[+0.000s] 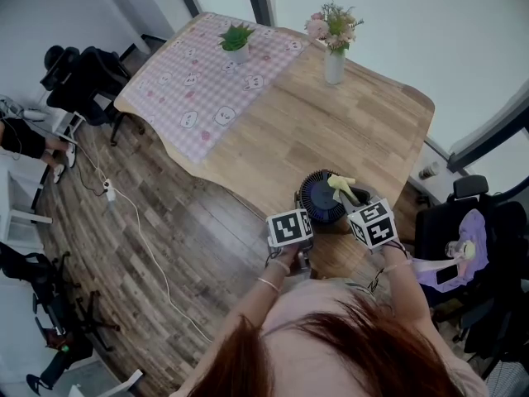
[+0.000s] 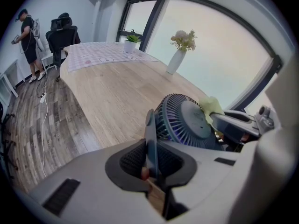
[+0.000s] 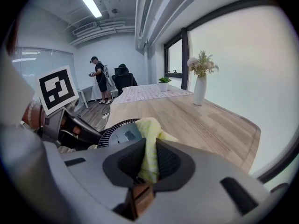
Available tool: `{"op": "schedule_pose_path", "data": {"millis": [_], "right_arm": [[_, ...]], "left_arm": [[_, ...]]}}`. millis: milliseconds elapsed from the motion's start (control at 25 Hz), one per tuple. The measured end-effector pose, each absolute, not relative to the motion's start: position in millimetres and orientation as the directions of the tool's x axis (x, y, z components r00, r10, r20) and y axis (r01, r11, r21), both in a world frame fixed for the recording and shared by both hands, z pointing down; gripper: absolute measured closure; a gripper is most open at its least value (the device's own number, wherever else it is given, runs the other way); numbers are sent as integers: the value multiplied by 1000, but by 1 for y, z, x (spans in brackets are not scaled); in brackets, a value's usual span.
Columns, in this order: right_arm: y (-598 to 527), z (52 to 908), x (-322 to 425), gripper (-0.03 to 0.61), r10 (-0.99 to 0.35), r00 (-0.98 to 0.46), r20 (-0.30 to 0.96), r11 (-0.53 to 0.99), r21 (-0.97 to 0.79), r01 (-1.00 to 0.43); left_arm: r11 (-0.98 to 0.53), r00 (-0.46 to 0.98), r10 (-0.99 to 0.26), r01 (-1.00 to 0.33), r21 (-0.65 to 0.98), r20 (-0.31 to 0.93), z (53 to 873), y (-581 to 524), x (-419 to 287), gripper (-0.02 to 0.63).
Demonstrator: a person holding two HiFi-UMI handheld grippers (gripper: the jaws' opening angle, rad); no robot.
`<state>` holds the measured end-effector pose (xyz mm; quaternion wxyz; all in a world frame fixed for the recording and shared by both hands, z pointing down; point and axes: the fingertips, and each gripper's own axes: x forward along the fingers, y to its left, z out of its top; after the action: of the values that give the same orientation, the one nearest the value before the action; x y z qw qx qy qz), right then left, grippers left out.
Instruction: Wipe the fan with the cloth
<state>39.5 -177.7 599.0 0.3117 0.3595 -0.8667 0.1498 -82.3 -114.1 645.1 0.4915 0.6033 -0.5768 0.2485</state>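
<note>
A small dark blue fan [image 1: 321, 197] stands near the front edge of the wooden table [image 1: 364, 122], its round grille tilted up. My left gripper [image 1: 301, 215] is at the fan's left side, shut on a thin blue edge piece of the fan [image 2: 150, 139]. My right gripper [image 1: 354, 197] comes in from the right, shut on a yellow cloth [image 1: 341, 184]. The cloth [image 3: 150, 141] sticks out between the pads and lies on the fan's grille [image 3: 114, 133]. In the left gripper view the cloth [image 2: 211, 106] rests on the far rim of the fan [image 2: 184, 120].
A pink checked tablecloth [image 1: 207, 81] with a potted plant [image 1: 237, 40] covers the table's far end. A vase of flowers [image 1: 334, 56] stands at the far right. A black chair with a purple item [image 1: 467, 251] is to the right. A cable [image 1: 140, 230] runs across the floor; a person [image 3: 99, 78] stands far off.
</note>
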Motion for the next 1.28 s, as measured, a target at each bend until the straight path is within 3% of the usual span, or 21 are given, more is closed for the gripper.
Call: {"op": "schedule_pose_path", "data": {"millis": [1280], "right_arm": [[-157,599,39,526,-527,-534,661,717,8,-697]], "left_arm": [[164,205,-452,-938,306,868,648,-115,-83,569]]}}
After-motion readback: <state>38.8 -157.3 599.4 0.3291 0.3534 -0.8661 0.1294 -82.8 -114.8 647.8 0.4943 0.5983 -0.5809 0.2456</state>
